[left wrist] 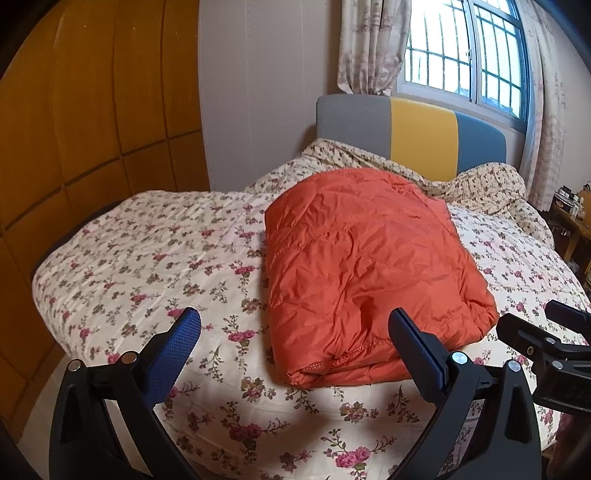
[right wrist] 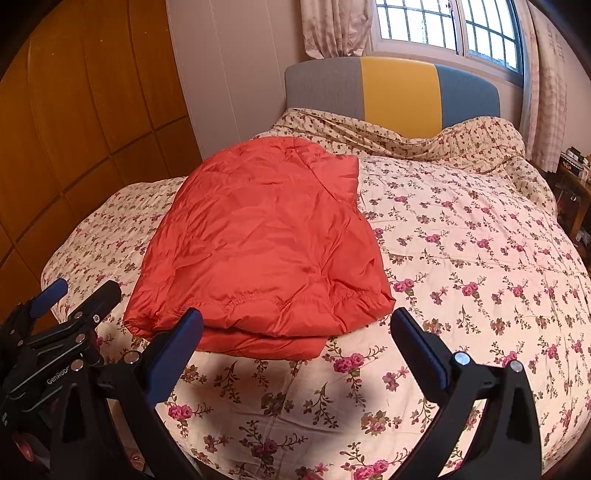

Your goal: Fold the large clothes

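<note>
Most of both views is taken up by a bed (left wrist: 155,258) under a floral quilt (right wrist: 461,258), its grey, yellow and blue headboard (left wrist: 417,136) at 12 o'clock below a barred window (right wrist: 443,26) with patterned curtains (left wrist: 369,44). Wooden wardrobe panels (left wrist: 74,110) fill the 9 o'clock side. An orange puffy jacket (left wrist: 369,266) lies folded into a thick, roughly square bundle on the quilt, hem edge toward the near end of the bed; in the left wrist view it sits just right of centre, in the right wrist view toward 10 o'clock. A cluttered bedside stand (right wrist: 576,173) shows at 3 o'clock, too small to read.

Left tongs (left wrist: 295,325) are spread wide with nothing between them, the folded hem of the jacket showing in the gap beyond them, apart from the blue pads. Right tongs (right wrist: 297,325) are likewise wide and empty, over the jacket's near right corner and the quilt. Each pair also appears at the edge of the other's view.
</note>
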{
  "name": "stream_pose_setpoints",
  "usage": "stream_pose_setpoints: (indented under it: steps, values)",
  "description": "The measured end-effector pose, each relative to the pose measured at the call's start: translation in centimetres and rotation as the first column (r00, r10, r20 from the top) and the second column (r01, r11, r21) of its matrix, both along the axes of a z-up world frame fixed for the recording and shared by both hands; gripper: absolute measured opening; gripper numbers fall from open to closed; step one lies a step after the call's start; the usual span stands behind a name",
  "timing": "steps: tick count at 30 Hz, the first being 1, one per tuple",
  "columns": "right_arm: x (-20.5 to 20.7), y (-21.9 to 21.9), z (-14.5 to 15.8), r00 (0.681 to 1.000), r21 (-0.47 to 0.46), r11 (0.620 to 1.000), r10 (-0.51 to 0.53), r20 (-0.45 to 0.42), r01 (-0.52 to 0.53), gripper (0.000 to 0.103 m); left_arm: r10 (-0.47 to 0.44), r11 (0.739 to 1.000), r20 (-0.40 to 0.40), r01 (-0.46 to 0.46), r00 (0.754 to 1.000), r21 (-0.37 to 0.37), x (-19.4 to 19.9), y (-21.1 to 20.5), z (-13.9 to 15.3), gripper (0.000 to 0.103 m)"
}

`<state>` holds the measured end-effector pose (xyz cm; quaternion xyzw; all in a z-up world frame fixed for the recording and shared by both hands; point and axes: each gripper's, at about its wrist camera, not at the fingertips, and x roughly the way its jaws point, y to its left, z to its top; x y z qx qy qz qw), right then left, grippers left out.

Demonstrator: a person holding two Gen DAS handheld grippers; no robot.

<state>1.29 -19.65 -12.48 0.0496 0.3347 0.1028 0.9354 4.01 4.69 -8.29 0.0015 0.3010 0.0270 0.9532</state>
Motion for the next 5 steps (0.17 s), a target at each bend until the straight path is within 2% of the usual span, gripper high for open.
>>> stream_pose_setpoints:
  steps: [5]
  values:
    - [0.87, -0.52, -0.44, 1.0, 0.005, 1.0, -0.008, -0.019, 0.008, 0.101, 0.018, 1.0, -0.026, -0.018, 1.0, 0.005, 0.88, 0.37, -0.37, 0.1]
